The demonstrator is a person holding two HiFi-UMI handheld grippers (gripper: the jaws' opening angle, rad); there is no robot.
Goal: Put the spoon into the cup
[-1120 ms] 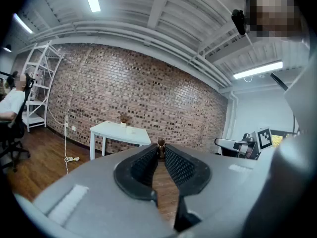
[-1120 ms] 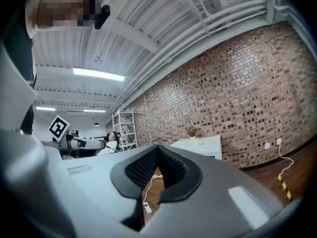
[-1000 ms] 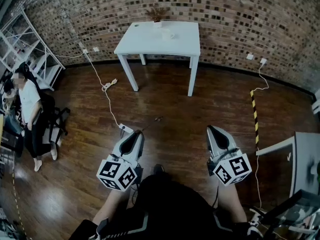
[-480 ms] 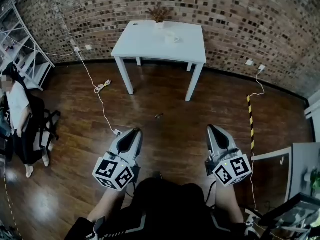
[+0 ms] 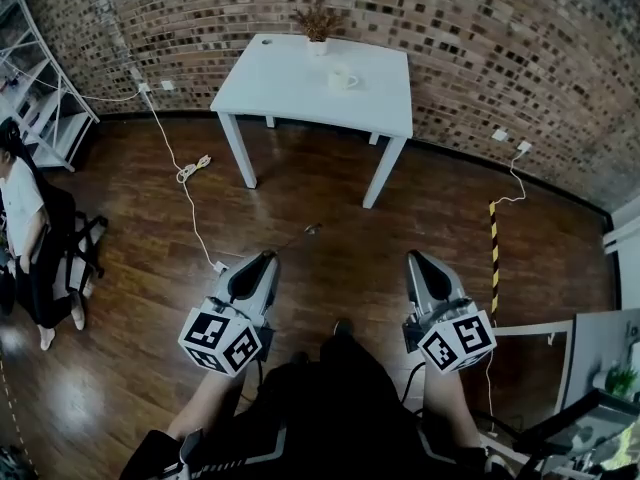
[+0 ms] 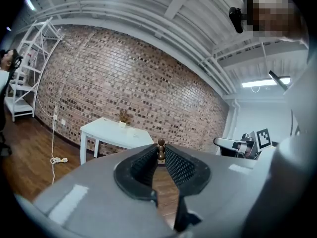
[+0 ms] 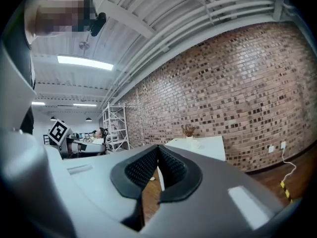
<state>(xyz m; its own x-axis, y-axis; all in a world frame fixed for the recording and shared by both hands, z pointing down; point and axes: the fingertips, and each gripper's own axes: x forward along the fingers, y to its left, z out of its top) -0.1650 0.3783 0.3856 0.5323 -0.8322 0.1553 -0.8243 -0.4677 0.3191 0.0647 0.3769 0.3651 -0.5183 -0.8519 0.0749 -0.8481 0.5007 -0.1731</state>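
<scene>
**Change noted.** Across the last second the head view has closed on the white rectangular four-legged worktop [image 5: 290, 88]. It now sits lower and larger in frame, and the bystander in a white top [image 5: 18, 213] has slid towards the left edge. Both tools are carried low ahead of the operator in the same posture as before. Judgement: this is the walk-up only, and insertion has not begun.

**Tool state.**
- The left tool [image 6: 161, 151] is pinching a brown item with a bead-turned end [image 6: 161, 145] at its very tips. I take this to be the spoon.
- The right tool [image 7: 158, 150] is pressed together at the tips, with nothing between its pads.

**Task items.** The small white cup [image 5: 340, 78] stands on the worktop just in front of a white-potted dried plant [image 5: 318, 26]. The cup is well apart from the spoon, with open wooden floor between them.

**Not verifiable.**
- The spoon's bowl cannot be made out. The head view gives only a thin dark line ahead of the left tool, and the left gripper view shows only the knobbed end.
- The cup's interior and handle direction are too small to read.
- A small dark mark near the worktop's far left corner cannot be identified.
- The operator's hands are hidden beneath the marker cubes.
</scene>
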